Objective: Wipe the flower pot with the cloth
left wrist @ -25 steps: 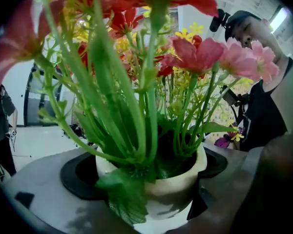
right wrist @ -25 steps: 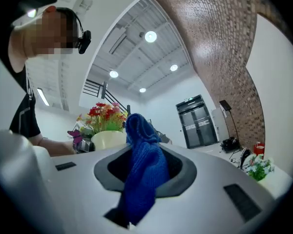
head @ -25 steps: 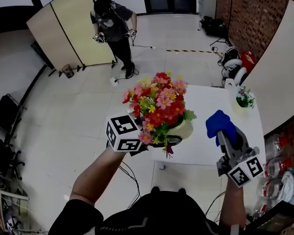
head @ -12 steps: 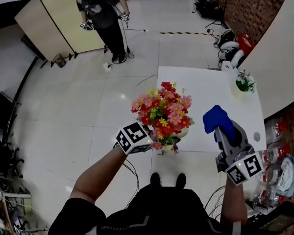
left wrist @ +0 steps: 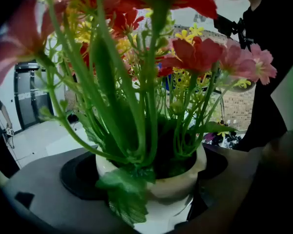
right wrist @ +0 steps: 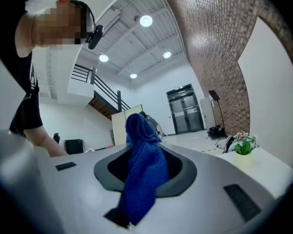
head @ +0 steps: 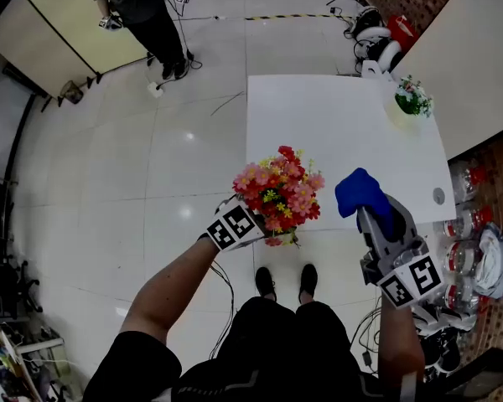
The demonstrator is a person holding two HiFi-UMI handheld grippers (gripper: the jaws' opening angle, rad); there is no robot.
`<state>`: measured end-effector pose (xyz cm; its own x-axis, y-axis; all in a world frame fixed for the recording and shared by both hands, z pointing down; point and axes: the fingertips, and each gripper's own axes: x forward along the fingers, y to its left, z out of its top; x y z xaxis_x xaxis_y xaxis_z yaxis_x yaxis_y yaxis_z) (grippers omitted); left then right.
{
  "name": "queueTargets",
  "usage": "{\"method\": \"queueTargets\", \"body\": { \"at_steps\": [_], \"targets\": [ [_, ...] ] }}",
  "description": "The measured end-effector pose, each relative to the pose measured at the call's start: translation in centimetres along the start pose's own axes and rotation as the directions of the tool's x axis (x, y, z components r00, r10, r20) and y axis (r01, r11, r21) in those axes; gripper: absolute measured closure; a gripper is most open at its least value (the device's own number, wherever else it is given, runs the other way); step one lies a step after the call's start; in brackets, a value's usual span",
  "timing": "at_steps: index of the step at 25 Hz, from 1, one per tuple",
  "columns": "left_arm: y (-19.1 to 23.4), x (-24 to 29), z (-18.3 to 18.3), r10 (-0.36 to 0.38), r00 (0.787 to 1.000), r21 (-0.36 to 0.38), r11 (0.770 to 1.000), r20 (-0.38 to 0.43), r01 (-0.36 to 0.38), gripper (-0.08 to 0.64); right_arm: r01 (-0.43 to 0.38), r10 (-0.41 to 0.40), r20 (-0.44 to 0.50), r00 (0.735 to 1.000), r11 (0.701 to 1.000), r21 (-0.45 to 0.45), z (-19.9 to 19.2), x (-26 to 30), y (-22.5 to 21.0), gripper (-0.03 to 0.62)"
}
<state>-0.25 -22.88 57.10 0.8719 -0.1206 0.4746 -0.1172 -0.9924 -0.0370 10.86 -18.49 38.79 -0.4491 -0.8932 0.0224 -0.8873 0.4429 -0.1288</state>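
The flower pot is cream and holds red, pink and yellow flowers on green stems. My left gripper is shut on it, one pad on each side of the rim, and holds it in the air at the white table's front left corner. In the head view the flowers hide the pot, and the left gripper shows mostly as its marker cube. My right gripper is shut on a blue knitted cloth. That cloth sticks up just right of the flowers, apart from them.
A small potted plant stands at the table's far right edge, and a small round disc lies near its right front. Bottles sit on the floor at the right. A person stands far off beside a tan panel.
The left gripper has carried the pot toward me, to the table's front corner. The right gripper with the cloth kept its place beside it. The head view has tilted further down.
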Motion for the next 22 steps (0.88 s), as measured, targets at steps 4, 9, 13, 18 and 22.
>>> {"method": "queueTargets", "body": {
  "at_steps": [4, 9, 13, 18, 22],
  "targets": [
    [0.1, 2.0, -3.6, -0.013, 1.0, -0.003, 1.0, -0.023, 0.013, 0.014, 0.03, -0.029, -0.057, 0.998, 1.0, 0.005, -2.9, 0.1, -0.3, 0.512],
    [0.3, 4.4, -6.2, -0.03, 0.999, -0.01, 1.0, -0.026, 0.029, 0.015, 0.09, -0.086, -0.077, 0.993, 0.995, 0.047, -5.6, -0.8, -1.6, 0.512],
    [0.9, 5.5, -6.9, -0.025, 1.0, -0.003, 1.0, -0.009, 0.025, 0.014, 0.145, -0.14, -0.098, 0.985, 0.988, 0.049, -7.1, -1.3, -2.6, 0.512],
    [0.9, 6.2, -8.5, -0.021, 0.999, 0.018, 1.0, -0.04, 0.021, 0.014, 0.186, -0.18, -0.119, 0.976, 0.982, 0.034, -8.2, -1.3, -2.9, 0.512],
    [0.5, 7.1, -9.8, -0.034, 0.998, 0.007, 0.999, -0.047, 0.034, 0.014, 0.197, -0.192, -0.12, 0.974, 0.98, 0.037, -8.8, -1.5, -3.2, 0.512]
  ]
}}
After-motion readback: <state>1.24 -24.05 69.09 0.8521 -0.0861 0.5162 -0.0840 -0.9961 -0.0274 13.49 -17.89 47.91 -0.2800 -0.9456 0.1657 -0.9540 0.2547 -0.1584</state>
